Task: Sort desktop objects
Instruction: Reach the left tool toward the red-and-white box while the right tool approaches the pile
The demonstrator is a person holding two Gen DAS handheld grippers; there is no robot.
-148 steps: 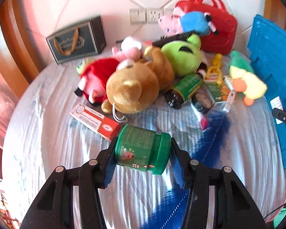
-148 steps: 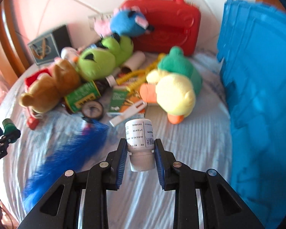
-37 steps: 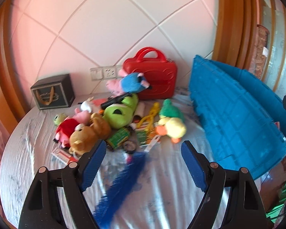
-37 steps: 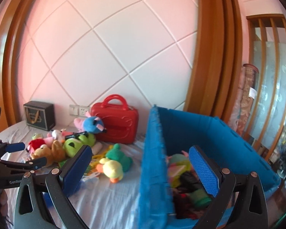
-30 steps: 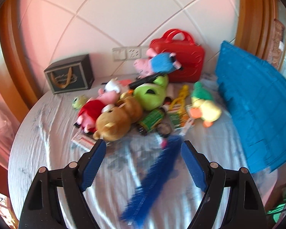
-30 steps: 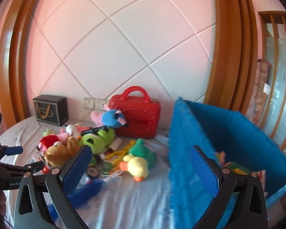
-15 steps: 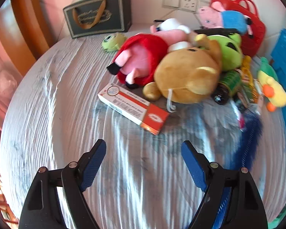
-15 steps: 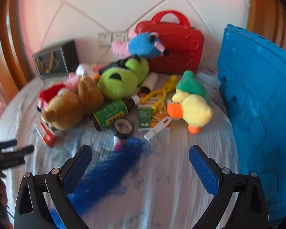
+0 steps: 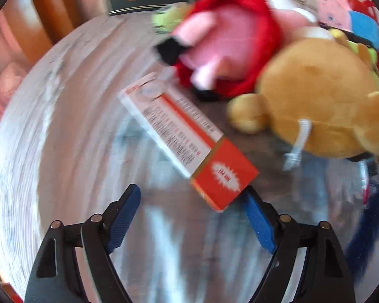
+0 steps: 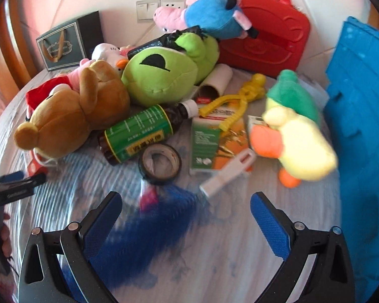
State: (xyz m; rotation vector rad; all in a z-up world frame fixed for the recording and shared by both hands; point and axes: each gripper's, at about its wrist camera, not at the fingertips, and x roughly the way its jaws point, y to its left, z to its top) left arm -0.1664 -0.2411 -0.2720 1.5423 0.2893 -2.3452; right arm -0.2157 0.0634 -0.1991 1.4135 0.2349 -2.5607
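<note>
A round bench [image 10: 240, 265] under a pale cloth carries a heap of toys. The left gripper [image 9: 189, 217], jaws opening and empty, nears the red box [image 9: 187, 139]; next it should straddle it. The right gripper [image 10: 187, 217] gapes over the duster [image 10: 149, 232].

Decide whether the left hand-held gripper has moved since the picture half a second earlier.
Yes. The left hand-held gripper has come closer to the red and white box, which now lies right at its opening jaws, not gripped.
</note>
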